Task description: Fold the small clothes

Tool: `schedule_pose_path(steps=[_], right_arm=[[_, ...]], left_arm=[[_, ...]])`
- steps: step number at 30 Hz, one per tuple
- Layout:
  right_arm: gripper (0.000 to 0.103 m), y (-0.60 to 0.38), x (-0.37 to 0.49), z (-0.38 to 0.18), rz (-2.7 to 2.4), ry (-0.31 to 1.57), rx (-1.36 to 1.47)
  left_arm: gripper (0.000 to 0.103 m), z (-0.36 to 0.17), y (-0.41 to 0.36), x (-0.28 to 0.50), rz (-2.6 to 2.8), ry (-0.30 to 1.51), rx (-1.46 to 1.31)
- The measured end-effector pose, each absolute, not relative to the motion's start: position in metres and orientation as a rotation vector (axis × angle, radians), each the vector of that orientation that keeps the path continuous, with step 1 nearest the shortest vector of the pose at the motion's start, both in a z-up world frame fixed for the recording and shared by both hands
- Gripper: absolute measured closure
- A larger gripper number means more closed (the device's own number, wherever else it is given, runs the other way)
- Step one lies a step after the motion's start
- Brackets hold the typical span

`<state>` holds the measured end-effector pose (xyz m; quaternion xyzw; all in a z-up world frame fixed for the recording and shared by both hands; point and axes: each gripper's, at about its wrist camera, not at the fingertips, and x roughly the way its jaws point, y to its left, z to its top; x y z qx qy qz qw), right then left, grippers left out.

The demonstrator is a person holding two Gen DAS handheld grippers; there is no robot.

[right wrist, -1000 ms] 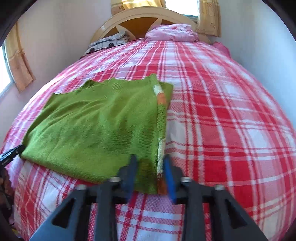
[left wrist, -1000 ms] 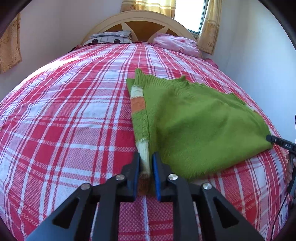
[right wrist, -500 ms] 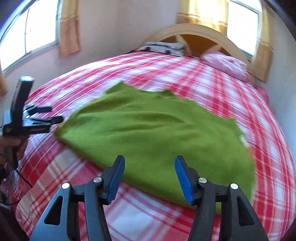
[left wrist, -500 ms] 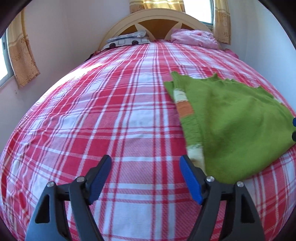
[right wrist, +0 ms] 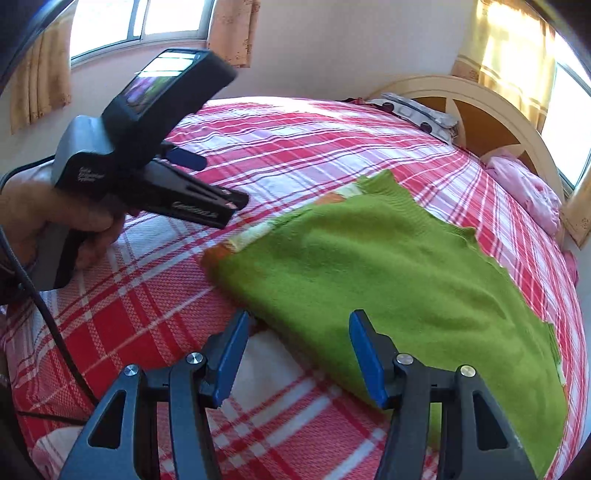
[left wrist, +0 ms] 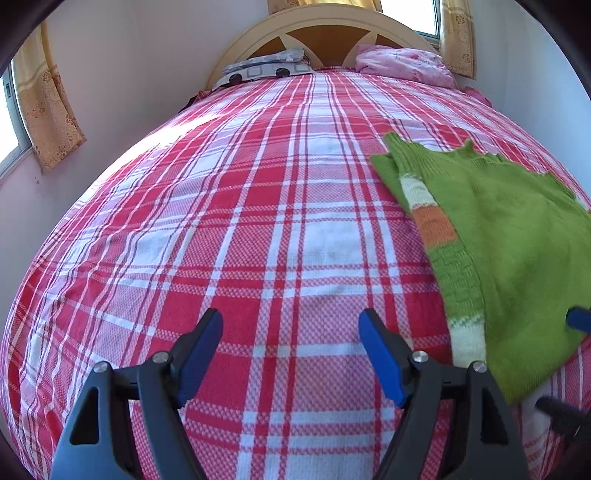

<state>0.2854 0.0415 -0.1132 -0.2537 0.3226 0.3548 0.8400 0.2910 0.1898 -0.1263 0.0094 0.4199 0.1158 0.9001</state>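
A green knit sweater (left wrist: pixel 509 251) with a white and orange striped sleeve lies folded flat on the red plaid bed; it also shows in the right wrist view (right wrist: pixel 388 266). My left gripper (left wrist: pixel 291 354) is open and empty over bare bedspread, left of the sweater. My right gripper (right wrist: pixel 299 354) is open and empty, just at the sweater's near edge. The left gripper's body, held in a hand, shows in the right wrist view (right wrist: pixel 147 162), to the left of the sweater.
The bed (left wrist: pixel 258 221) has a curved headboard (left wrist: pixel 321 26) at the far end, with a patterned pillow (left wrist: pixel 266 68) and a pink pillow (left wrist: pixel 402 62). Walls and curtained windows surround it. A black cable (right wrist: pixel 48 314) hangs from the left hand.
Both grippers have opened and let go of the sweater's near edge. The left has drawn away to the left. The right has swung round to the sweater's other side.
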Motion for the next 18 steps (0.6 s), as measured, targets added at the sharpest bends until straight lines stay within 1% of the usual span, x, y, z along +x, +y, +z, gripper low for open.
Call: schedule_pose_path(steps=[8,18], right_arm=[[0.045,0.061,0.274,-0.128,0.745,0.656,-0.615],[0.046,0.077,0.267,-0.13,0.719,0.605,-0.678]], left_arm=[[0.024,-0.13,0.194,0.309,0.207,0.888,-0.011],[0.024,-0.128,0.201,0.341,0.14,0.871,-0.143]])
